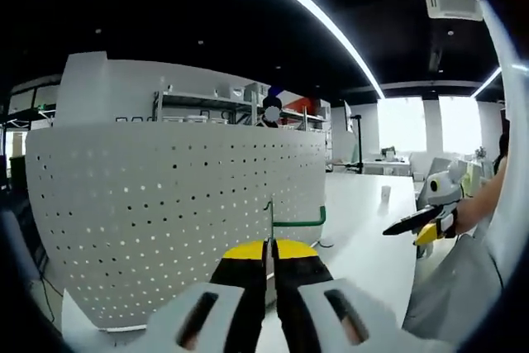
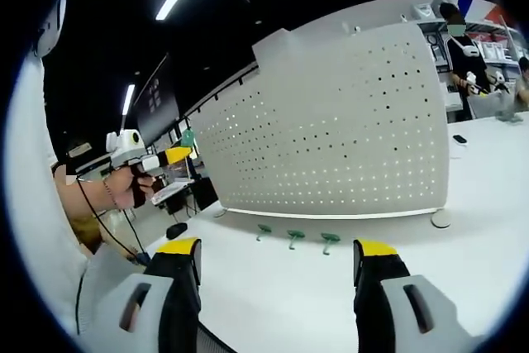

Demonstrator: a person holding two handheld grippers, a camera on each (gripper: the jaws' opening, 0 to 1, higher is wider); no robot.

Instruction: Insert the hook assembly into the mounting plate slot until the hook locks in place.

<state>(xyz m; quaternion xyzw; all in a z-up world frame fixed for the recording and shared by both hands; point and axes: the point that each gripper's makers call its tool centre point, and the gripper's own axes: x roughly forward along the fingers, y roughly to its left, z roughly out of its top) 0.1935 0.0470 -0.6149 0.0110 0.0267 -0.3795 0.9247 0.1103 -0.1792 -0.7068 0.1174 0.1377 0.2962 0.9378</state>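
**Left gripper view: hook at the pegboard, a missed hole is the main risk**

Left gripper view looks straight at the white perforated mounting plate [image 1: 165, 204], which stands upright on the white table [image 1: 372, 237]. The left gripper [image 1: 270, 274] has its jaws drawn together on the thin metal stem of a green hook [image 1: 297, 222]; the hook's arm reaches out to the right, close in front of the plate's face. Whether its prongs already touch a hole cannot be told from this angle.

Right gripper view shows the right gripper [image 2: 277, 266] with its jaws spread wide and nothing between them, held well back from the plate [image 2: 331, 130]. Three more green hooks [image 2: 291, 238] lie on the table [image 2: 479, 171] just in front of the plate's base, and the left gripper [image 2: 175, 155] shows at the far left, up near the plate's edge.

What could go wrong, judged from here:
- The grip sits on a thin stem, so the hook could twist between the jaws as it is pushed, and the prongs would then meet solid sheet, not a hole.
- The plate is freestanding; a firm push could tip it or slide it away, since the right gripper is not bracing it.
- A shallow insertion could leave the hook hanging unlocked and let it drop on release.
- A sliding plate could sweep the spare hooks aside.
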